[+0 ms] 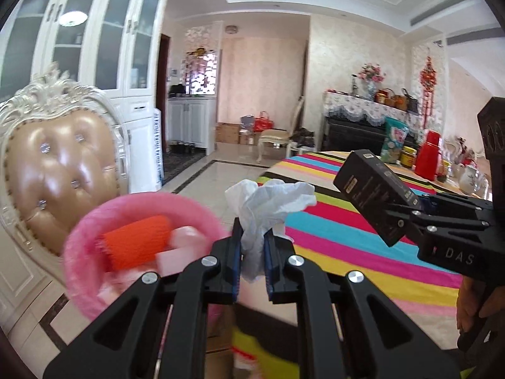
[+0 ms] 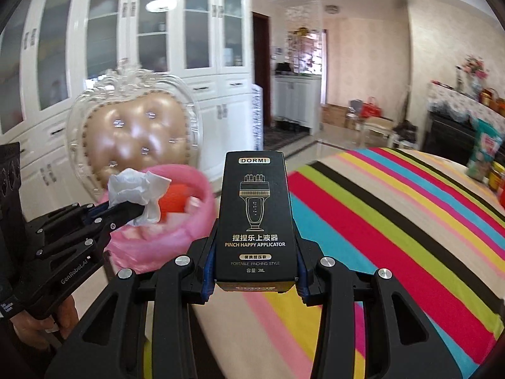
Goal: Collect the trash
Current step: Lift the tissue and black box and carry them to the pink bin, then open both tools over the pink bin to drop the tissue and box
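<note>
My left gripper is shut on a crumpled white tissue, held in the air just right of a bin lined with a pink bag. The bin holds an orange item and pale scraps. My right gripper is shut on a black DORMI carton, held upright above the edge of the striped table. In the right wrist view the left gripper holds the tissue over the pink bin. In the left wrist view the carton sits in the right gripper.
An ornate padded chair stands behind the bin. White glass-door cabinets line the left wall. A red flask, jars and a snack bag stand at the table's far end. A tiled floor lies beyond.
</note>
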